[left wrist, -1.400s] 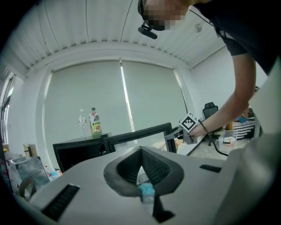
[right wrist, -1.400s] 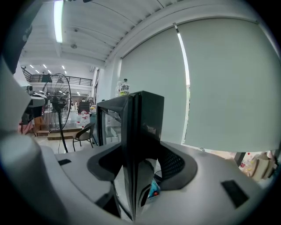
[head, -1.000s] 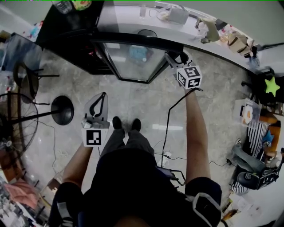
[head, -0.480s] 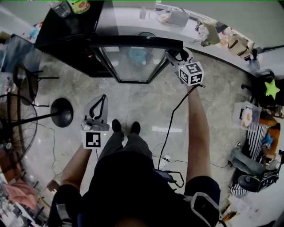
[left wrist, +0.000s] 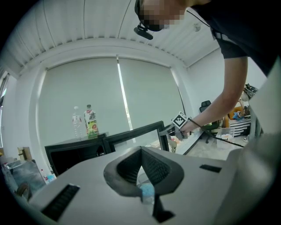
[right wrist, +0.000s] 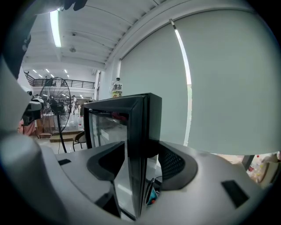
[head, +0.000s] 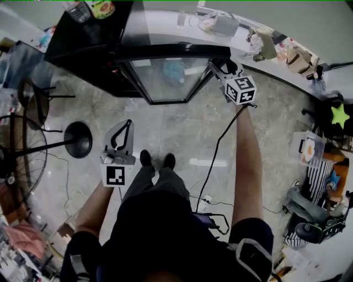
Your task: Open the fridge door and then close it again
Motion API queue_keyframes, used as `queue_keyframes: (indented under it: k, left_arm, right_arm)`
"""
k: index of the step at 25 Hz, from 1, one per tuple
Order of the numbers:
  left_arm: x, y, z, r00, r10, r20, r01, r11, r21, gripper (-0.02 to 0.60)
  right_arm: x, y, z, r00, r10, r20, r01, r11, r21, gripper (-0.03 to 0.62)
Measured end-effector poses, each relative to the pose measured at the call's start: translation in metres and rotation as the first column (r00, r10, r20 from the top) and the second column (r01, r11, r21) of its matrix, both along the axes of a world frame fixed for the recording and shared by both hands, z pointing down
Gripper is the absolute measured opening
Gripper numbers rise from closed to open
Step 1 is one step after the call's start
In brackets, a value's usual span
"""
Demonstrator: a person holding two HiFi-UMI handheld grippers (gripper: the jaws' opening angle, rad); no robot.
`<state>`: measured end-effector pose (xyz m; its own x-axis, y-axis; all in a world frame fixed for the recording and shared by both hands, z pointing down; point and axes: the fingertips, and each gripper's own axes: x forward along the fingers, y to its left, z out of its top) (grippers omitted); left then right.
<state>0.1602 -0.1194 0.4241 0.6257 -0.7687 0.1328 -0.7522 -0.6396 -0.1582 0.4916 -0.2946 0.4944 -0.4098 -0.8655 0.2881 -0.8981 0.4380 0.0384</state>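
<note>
A black fridge [head: 83,33] stands at the far left with its glass door [head: 165,77] swung wide open. My right gripper [head: 220,69] is shut on the door's free edge at arm's length. In the right gripper view the door edge [right wrist: 140,114] stands upright between the two pads of that gripper [right wrist: 136,154], which press on both faces. My left gripper [head: 122,135] hangs low by my left knee, shut and empty. The left gripper view shows its pads [left wrist: 141,154] meeting, with the fridge [left wrist: 70,154] and the open door [left wrist: 136,136] beyond.
Bottles [head: 88,6] stand on top of the fridge. A floor fan [head: 16,148] and a round stand base [head: 77,139] are at my left. A cluttered counter [head: 265,38] runs behind the door. A cable [head: 212,160] trails from my right gripper to the floor.
My right gripper and the door's free edge have shifted a little up and right in the head view, away from me. The left gripper has stayed where it was.
</note>
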Motion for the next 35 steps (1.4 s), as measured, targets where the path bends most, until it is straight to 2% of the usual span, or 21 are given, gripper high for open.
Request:
queue_keyframes:
  k: [11, 16, 23, 28, 31, 34, 35]
  left_arm:
    - [0.000, -0.010, 0.003, 1.000, -0.006, 0.005, 0.006, 1.000, -0.017, 0.023]
    - [0.001, -0.013, 0.001, 1.000, -0.010, -0.009, 0.010, 1.000, -0.019, 0.023]
    - [0.003, -0.012, 0.001, 1.000, 0.010, 0.016, -0.010, 1.000, 0.004, 0.023]
    - [0.002, -0.013, -0.003, 1.000, 0.002, 0.002, -0.002, 1.000, -0.007, 0.023]
    - [0.003, -0.016, -0.008, 1.000, 0.013, 0.012, -0.014, 1.000, 0.028, 0.023]
    - [0.003, -0.018, -0.011, 1.000, 0.003, -0.013, -0.003, 0.999, 0.035, 0.023]
    - [0.003, -0.018, -0.010, 1.000, 0.006, -0.002, -0.006, 0.999, 0.036, 0.023]
  right_arm:
    - [-0.002, -0.003, -0.003, 0.999, 0.003, -0.049, -0.002, 1.000, 0.019, 0.262]
    - [0.003, 0.002, -0.003, 0.998, 0.032, -0.056, -0.030, 0.999, 0.028, 0.238]
    - [0.007, 0.021, -0.016, 0.996, 0.084, -0.042, -0.082, 0.995, 0.056, 0.228]
    - [-0.002, 0.052, -0.033, 0.994, 0.112, -0.013, -0.110, 0.989, 0.097, 0.198]
    - [-0.009, 0.074, -0.048, 0.991, 0.130, 0.029, -0.133, 0.983, 0.125, 0.153]
    - [-0.023, 0.098, -0.059, 0.990, 0.136, 0.032, -0.139, 0.979, 0.152, 0.125]
    - [-0.027, 0.105, -0.062, 0.990, 0.139, 0.035, -0.142, 0.977, 0.160, 0.110]
